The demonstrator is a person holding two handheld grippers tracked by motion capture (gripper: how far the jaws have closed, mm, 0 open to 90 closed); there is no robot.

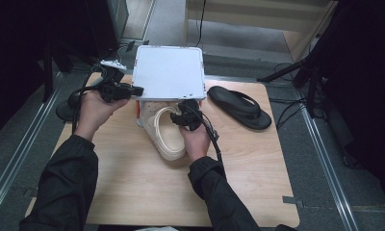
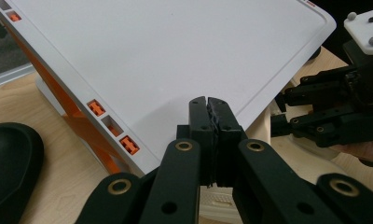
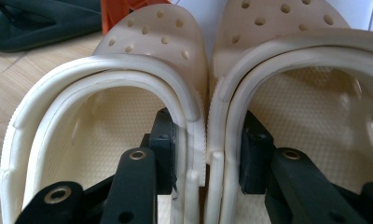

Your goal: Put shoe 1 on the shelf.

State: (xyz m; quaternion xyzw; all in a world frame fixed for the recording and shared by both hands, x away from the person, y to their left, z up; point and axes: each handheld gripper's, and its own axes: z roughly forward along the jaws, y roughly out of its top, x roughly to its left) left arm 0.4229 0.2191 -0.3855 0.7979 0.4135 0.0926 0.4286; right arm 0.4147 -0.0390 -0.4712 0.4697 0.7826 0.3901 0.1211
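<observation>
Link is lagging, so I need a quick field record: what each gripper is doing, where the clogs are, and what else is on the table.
right gripper: shut on cream clogs, one jaw inside each shoe, pinching their touching inner walls
left gripper: jaws shut, holding nothing, over the near edge of the white shelf
clogs position: side by side on the table, toes under the shelf
shelf: white top, orange frame
other item: black sandals, right of the shelf
</observation>
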